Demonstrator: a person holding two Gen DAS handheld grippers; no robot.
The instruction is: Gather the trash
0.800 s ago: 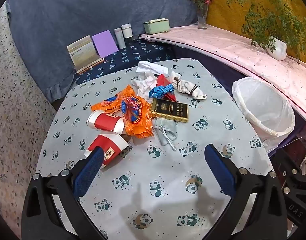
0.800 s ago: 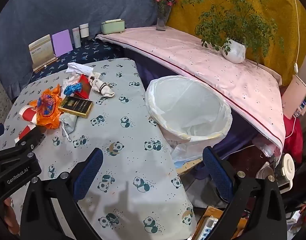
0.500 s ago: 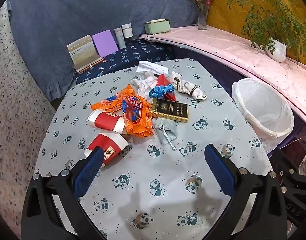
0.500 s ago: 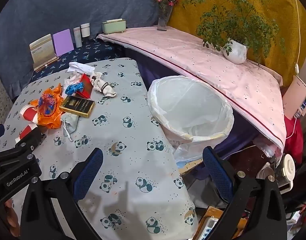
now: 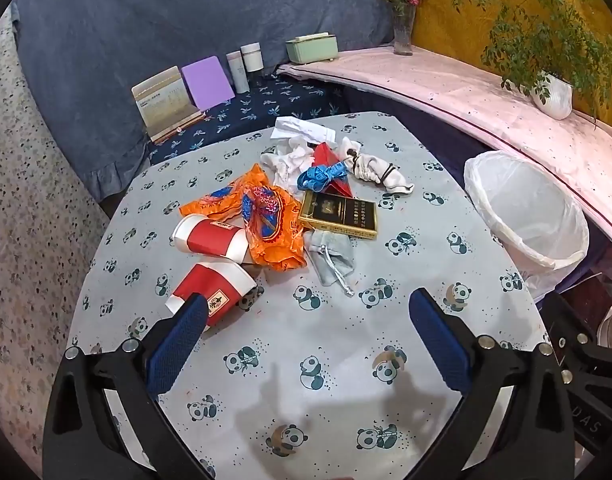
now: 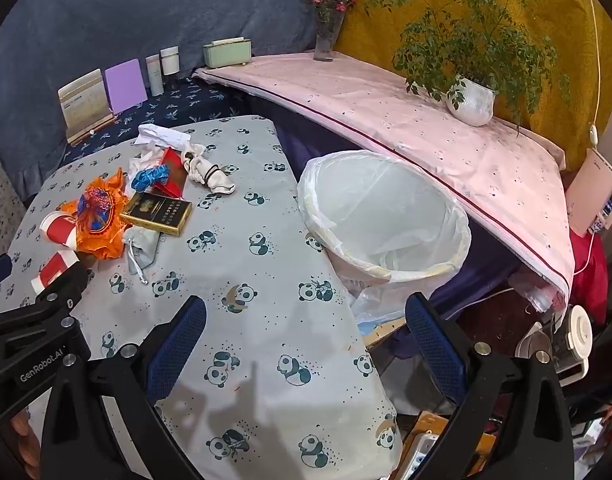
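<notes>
Left gripper [image 5: 306,320] spread wide, nothing between its blue pads, hanging above the table [image 5: 346,360] just short of the trash pile. Its left pad overlaps the nearer of 2 red cups [image 5: 209,284] in view; contact can't be told. Right gripper [image 6: 306,320] equally wide, empty, over the table edge beside the bin [image 6: 386,208]. Trash sits mid-table, left of the bin: orange wrapper [image 5: 269,224], gold box [image 5: 338,214], grey pouch [image 5: 332,258], white sock [image 5: 378,168].

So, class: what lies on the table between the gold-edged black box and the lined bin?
Only bare panda-print tablecloth separates box from bin, clearest in the right wrist view.
</notes>
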